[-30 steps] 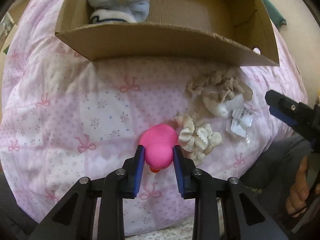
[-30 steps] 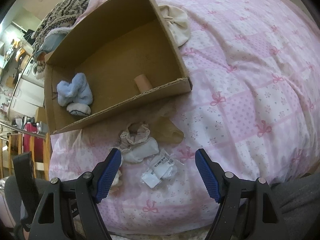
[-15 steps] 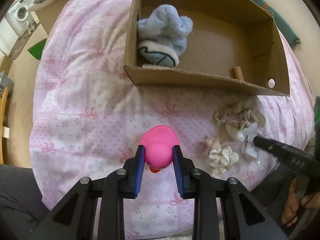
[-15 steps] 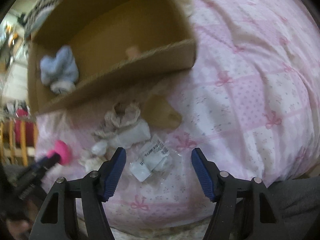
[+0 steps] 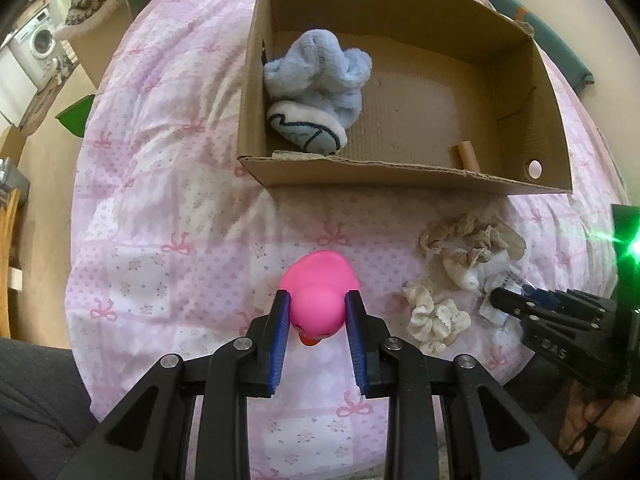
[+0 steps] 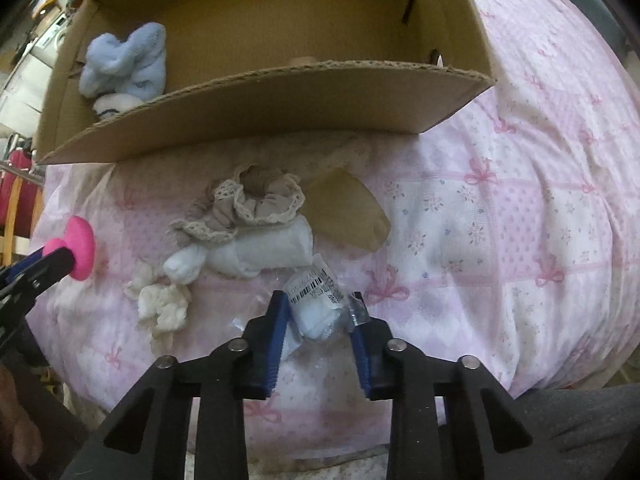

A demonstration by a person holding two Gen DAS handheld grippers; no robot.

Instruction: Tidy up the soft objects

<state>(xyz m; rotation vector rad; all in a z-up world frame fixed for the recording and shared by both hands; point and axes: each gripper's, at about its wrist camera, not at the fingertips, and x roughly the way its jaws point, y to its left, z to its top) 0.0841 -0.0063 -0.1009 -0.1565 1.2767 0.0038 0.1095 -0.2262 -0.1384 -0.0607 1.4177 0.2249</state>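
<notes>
**Both grippers loaded, box not yet reached**

Left gripper (image 5: 316,320) pinches the pink rubber duck (image 5: 318,300) by the head, blue pads flat against both sides, beak pointing back toward the camera. Duck is clear of the pink quilt (image 5: 168,208), with the cardboard box (image 5: 400,178) ahead and beyond it.

Right gripper (image 6: 318,320) points down at the quilt. Its jaws have just been closing, and the bagged white item (image 6: 316,304), with a barcode label on clear plastic, now sits between them. Left pad presses the bundle; right pad mostly meets loose film at the bag's edge.

Still on the quilt: lace-trimmed beige scrunchie (image 6: 252,200), white sock (image 6: 256,254) just below it, cream scrunchie (image 6: 160,304) near the duck. Blue plush toy (image 5: 320,84) already lies in the box's left end; a small cardboard tube (image 5: 468,154) stands against the near wall.

Risks, as judged:
- Right grip looks shallow. If only film is caught, the bag could slide out or tear on the lift.
- Duck's head is round and smooth; a tilt of the wrist might squeeze it forward out of the pads.
- Near wall of the box stands tall. A low carry could clip the rim and shove the box
- Both grippers work close together; crossing paths toward the box could knock one load loose
</notes>
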